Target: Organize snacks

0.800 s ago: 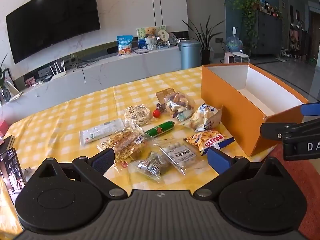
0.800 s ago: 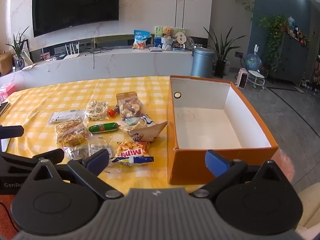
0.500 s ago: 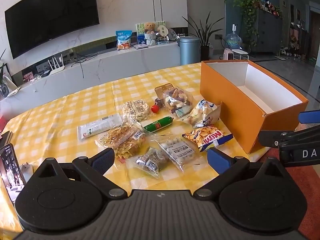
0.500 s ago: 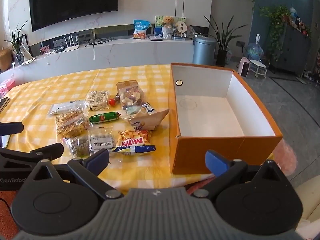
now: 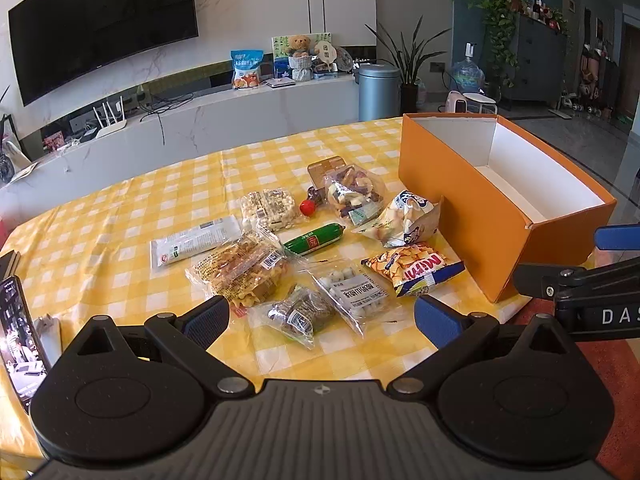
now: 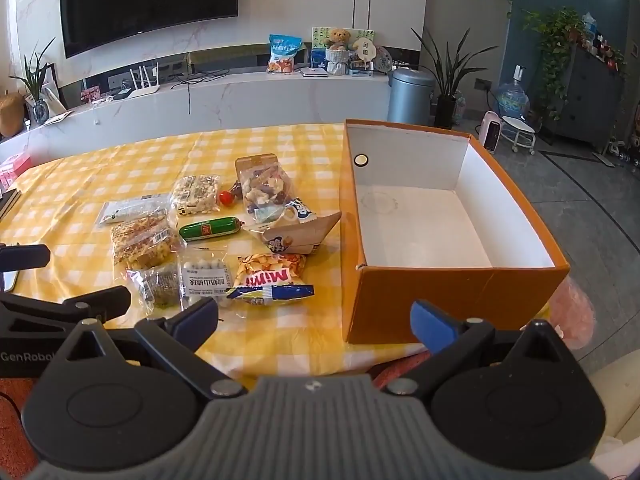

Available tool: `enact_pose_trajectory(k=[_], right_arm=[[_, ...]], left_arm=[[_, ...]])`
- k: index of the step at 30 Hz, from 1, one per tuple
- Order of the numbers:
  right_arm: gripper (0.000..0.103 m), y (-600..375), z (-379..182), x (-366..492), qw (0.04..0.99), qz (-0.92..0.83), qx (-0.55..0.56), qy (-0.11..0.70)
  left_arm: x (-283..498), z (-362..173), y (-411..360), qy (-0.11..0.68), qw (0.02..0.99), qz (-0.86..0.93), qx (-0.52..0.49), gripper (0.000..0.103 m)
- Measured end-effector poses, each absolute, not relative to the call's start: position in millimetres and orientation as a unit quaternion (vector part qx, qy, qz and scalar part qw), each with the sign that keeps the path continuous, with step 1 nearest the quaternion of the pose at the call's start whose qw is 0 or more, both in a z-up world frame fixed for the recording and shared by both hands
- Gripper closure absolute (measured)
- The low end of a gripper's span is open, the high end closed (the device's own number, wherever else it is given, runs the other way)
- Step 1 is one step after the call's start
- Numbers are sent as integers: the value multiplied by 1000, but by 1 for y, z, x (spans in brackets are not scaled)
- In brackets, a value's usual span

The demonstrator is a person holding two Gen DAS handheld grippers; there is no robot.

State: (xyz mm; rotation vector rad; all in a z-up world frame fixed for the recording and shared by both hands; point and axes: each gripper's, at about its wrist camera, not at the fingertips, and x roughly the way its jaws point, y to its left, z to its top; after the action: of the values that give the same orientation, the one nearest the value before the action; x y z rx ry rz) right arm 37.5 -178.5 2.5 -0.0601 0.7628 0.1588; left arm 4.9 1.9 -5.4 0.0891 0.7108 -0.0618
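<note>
Both pairs of fingers are spread wide and hold nothing: the left gripper (image 5: 322, 316) hangs over the near edge of the desk (image 5: 120, 216), the right gripper (image 6: 314, 314) beside it. Since the earlier frames both have drawn back slightly. Just ahead of the left fingers lie the snacks, among them a "Mimi" bag (image 5: 414, 268) and a green sausage (image 5: 314, 239). Beyond the right fingers stands the orange box (image 6: 452, 292), nothing inside

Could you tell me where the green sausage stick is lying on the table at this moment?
The green sausage stick lies mid-cluster on the yellow checked tablecloth, left of the orange cardboard box, just in front of the small red ball.
</note>
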Motion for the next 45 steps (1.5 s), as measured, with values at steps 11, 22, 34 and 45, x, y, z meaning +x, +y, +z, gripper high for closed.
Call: enact_pose_trajectory(k=[11, 22, 34, 45], right_arm=[[3, -179, 1, 38, 925, 70, -32, 372], [3, -179, -2, 39, 925, 66, -37, 372], [3, -180, -2, 39, 925, 62, -38, 373], [3, -179, -2, 38, 926, 59, -39, 371]], left_arm=[[5, -5, 3, 347, 937, -31, 32, 0], [5, -4, 3, 349, 936, -33, 28, 0], [4, -5, 0, 347, 937, -34, 29, 0], [4, -5, -1, 348, 937, -35, 28, 0]])
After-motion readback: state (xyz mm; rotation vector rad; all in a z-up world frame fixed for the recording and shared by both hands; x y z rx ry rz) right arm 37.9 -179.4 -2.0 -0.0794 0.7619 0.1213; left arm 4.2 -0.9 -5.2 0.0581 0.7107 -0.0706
